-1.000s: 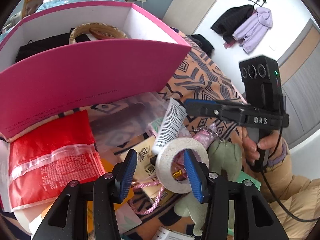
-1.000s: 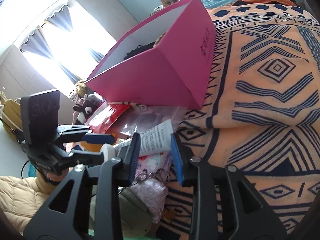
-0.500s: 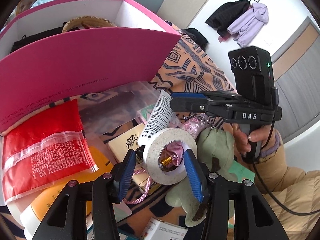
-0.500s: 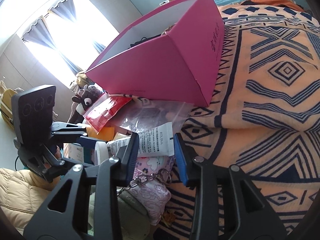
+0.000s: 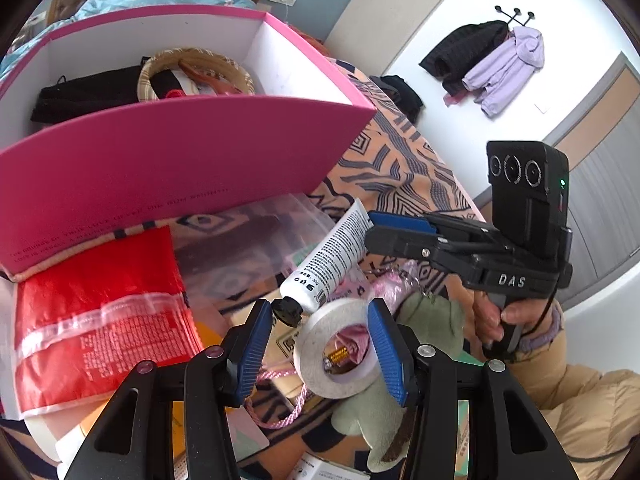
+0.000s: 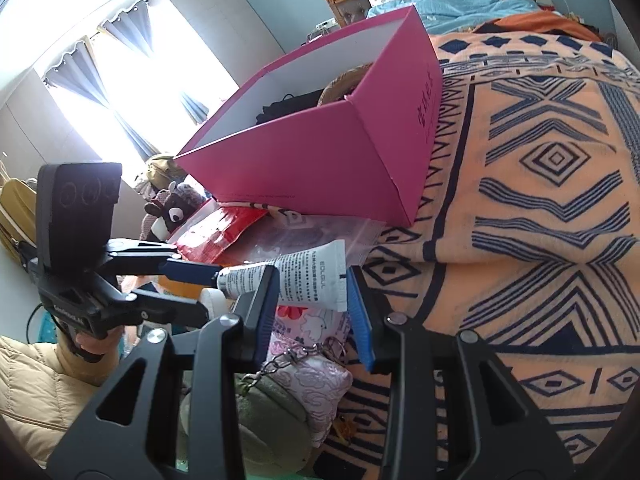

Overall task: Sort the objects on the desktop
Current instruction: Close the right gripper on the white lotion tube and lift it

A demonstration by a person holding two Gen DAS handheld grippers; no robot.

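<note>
Two grippers over cluttered desktop objects

The right gripper (image 6: 313, 292) clamps a white printed tube (image 6: 298, 280) (black-capped); the left gripper (image 5: 318, 342) stands open astride a white tape roll (image 5: 338, 346).

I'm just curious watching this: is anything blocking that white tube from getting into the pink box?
Only the pink box's own near wall, which rises between it and the white tube. The right gripper has its fingers around the tube's flat end and would probably have to lift it over that wall.
</note>
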